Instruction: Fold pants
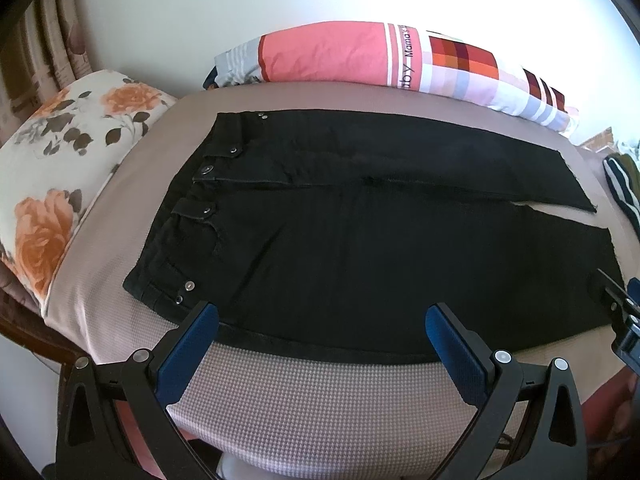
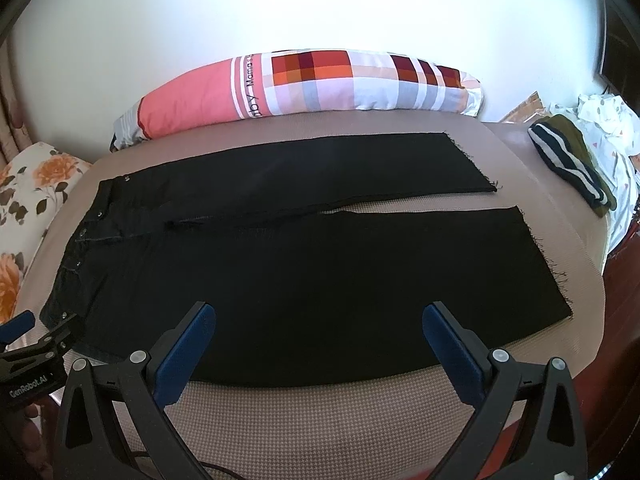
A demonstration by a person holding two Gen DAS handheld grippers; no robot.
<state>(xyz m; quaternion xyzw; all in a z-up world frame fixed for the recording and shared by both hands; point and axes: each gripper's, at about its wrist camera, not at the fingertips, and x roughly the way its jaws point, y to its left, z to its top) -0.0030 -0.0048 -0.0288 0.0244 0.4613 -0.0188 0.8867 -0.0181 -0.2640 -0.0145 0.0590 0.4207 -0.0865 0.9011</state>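
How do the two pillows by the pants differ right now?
The floral pillow is cream with orange roses; the long pillow has a pink panel, printed text and checked squares. The floral pillow sits beyond the waistband; the long pillow runs along the far leg, against the wall. Both lie clear of the black pants.

I work in a home bedroom. Evidence: a bed with a textured cover, a patchwork pillow against the white wall, a floral cushion, curtains, and heaped clothing.
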